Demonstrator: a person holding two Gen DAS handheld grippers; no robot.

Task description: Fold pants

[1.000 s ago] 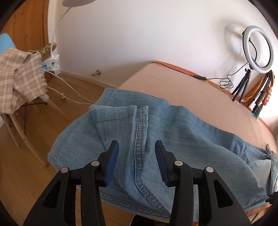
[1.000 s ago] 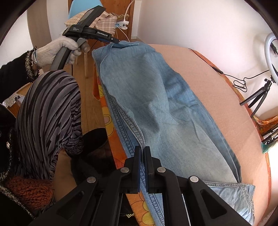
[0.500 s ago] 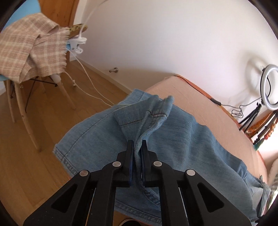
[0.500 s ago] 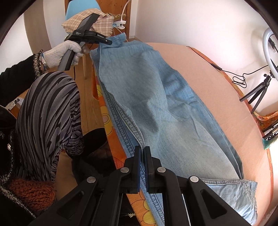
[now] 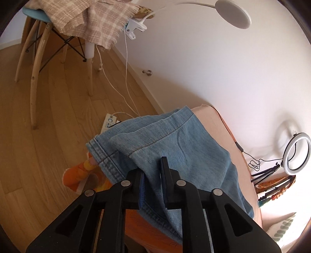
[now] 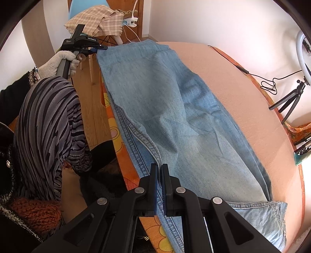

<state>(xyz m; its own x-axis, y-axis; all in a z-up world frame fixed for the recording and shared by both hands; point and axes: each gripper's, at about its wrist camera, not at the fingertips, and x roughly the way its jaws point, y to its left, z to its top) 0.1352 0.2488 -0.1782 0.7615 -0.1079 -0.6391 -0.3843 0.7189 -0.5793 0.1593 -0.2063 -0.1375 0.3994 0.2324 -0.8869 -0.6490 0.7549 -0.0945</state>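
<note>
**Both grippers clamped on a pair of jeans stretched along a bed**

A pair of light blue denim pants lay lengthwise on a peach-coloured bed cover, close to the near edge. The left gripper had its two black fingers pinched on a bunched fold of denim at one end of the pants, holding that end raised above the wooden floor. A gloved hand held that gripper's handle. The right gripper had its fingers closed together on the stitched side seam at the other end. Behind stood a chair draped with a checked blanket, and a ring light by the white wall.
</note>
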